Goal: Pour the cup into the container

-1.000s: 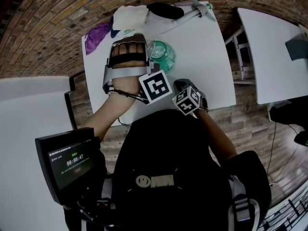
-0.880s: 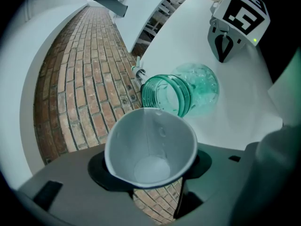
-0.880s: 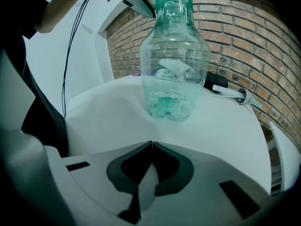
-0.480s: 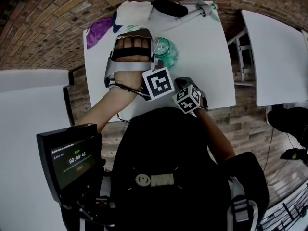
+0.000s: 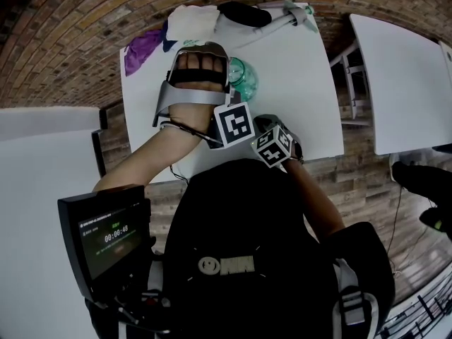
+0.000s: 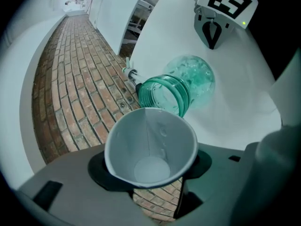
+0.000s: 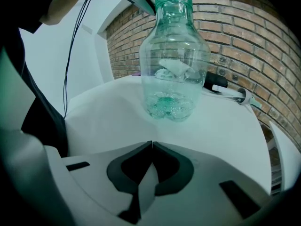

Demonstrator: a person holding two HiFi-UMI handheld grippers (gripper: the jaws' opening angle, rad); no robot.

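A clear green bottle (image 5: 241, 78) stands upright on the white table (image 5: 296, 83), its mouth open (image 7: 174, 69). My left gripper (image 6: 150, 169) is shut on a white paper cup (image 6: 150, 145). The cup is tipped on its side with its rim right beside the bottle's threaded mouth (image 6: 164, 95). Inside the cup I see only the white bottom and a few drops on the wall. In the head view my hand (image 5: 200, 76) hides the cup. My right gripper (image 7: 151, 145) is shut on nothing, a little short of the bottle near the table's front edge (image 5: 267, 127).
At the table's far edge lie a purple cloth (image 5: 143, 51), a white cloth (image 5: 191, 23), a black object (image 5: 244, 13) and a syringe-like tool (image 5: 293, 13). A second white table (image 5: 395, 83) stands to the right. Brick floor surrounds them.
My left hand has rolled a little with the cup above the bottle. The right gripper and the bottle have not moved.
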